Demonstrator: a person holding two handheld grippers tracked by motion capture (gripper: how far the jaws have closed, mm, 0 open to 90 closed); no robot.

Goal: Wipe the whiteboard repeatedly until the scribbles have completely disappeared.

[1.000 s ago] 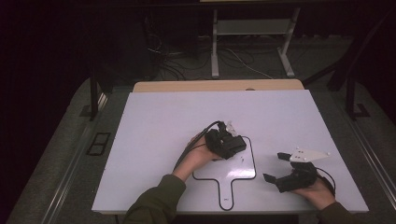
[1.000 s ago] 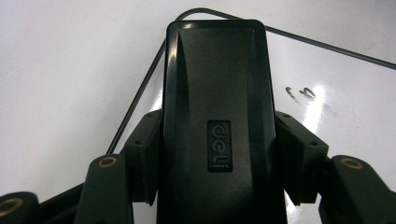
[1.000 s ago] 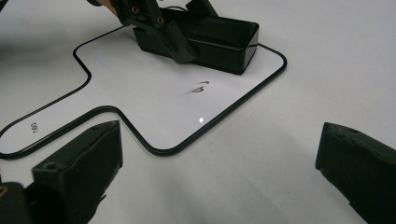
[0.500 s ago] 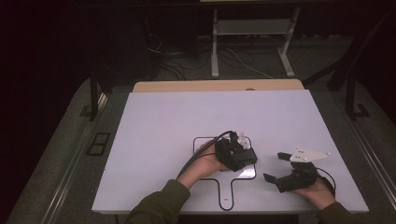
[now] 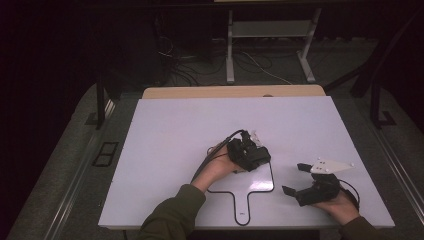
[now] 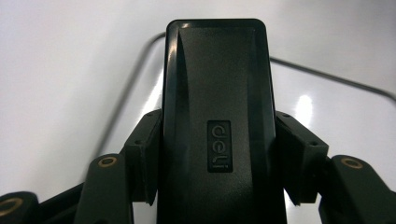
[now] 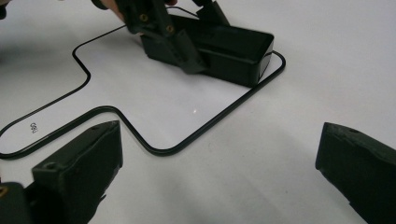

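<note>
The left hand [image 5: 220, 167] reaches in from the near edge, forearm angled toward the far right, and holds the left gripper [image 5: 250, 154] low over the white table [image 5: 165, 150], its jaws pinching a black box [image 6: 217, 116] from both sides. The box sits at the far right corner of a black outline [image 5: 250, 200] drawn on the table, a rounded square with a short handle-like tab pointing to the near edge. To the right, near the table's near right corner, the right hand [image 5: 337, 202] rests with the right gripper [image 5: 296, 179] pointing left, its jaws spread wide and empty (well apart from the box). In the right gripper view nothing lies between it and the box but bare table and the outline. The box lid bears an embossed "deli" label [image 6: 219, 145]; small writing inside the tab is too small to read.
</note>
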